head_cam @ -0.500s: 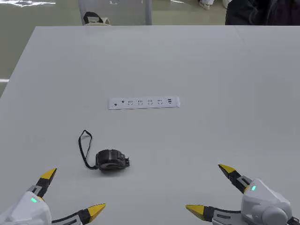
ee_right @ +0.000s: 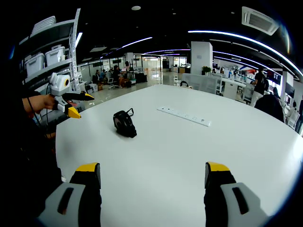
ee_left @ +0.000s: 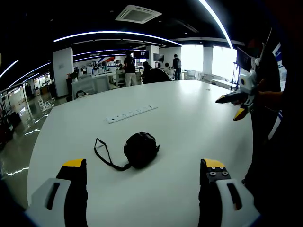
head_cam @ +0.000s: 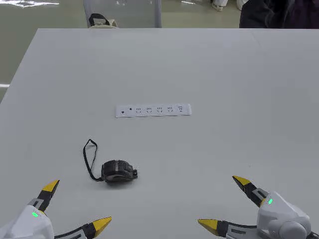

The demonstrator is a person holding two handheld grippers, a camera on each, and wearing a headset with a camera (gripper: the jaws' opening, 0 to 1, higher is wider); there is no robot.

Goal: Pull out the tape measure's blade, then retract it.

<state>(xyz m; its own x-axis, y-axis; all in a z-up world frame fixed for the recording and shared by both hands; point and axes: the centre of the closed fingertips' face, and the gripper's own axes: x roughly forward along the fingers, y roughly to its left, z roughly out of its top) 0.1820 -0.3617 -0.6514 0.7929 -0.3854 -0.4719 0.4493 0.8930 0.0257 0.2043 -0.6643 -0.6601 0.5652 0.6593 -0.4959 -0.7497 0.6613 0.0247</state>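
Sitting toward the table's point(head_cam: 224, 74) near-left edge: black tape measure point(head_cam: 118, 172), strap point(head_cam: 89, 155) trailing, no blade out. Probably light, rigid, slick case; best clamped across its sides, blade tip pinched separately. Left gripper point(head_cam: 77, 204) and right gripper point(head_cam: 224, 202) spread wide, holding nothing.

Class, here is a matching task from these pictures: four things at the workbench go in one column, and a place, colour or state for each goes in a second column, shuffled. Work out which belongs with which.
Column A
1. tape measure
2. power strip
3. left gripper
4. right gripper

Column B
a. white, flat, beyond the tape measure
b. open, bottom right of the head view
c. black, lying on the table, with a looped strap
d. open, bottom left of the head view

Pairs: 1-c, 2-a, 3-d, 4-b
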